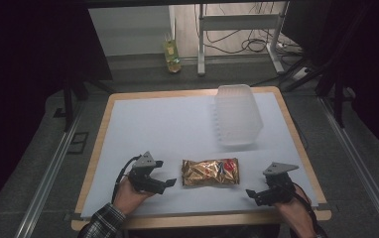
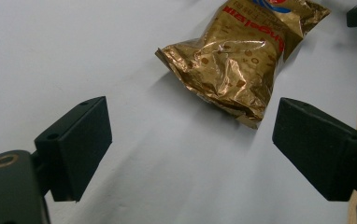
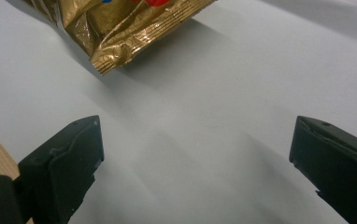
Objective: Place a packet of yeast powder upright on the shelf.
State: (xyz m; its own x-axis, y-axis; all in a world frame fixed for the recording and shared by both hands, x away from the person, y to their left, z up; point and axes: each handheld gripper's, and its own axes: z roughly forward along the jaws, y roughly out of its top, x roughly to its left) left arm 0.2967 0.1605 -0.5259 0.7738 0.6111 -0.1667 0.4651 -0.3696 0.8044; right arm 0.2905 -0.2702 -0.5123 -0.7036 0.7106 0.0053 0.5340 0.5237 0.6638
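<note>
Table (image 1: 296,144): wood edge, white sheet (image 1: 167,129) over the top. On the sheet: gold snack bag (image 1: 210,171) lying flat near the front; clear plastic container (image 1: 237,115) at back right.

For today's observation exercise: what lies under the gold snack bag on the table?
The gold snack bag lies flat on the white table sheet, which shows all around it. The sheet right beneath it is covered, so anything there cannot be seen.
</note>
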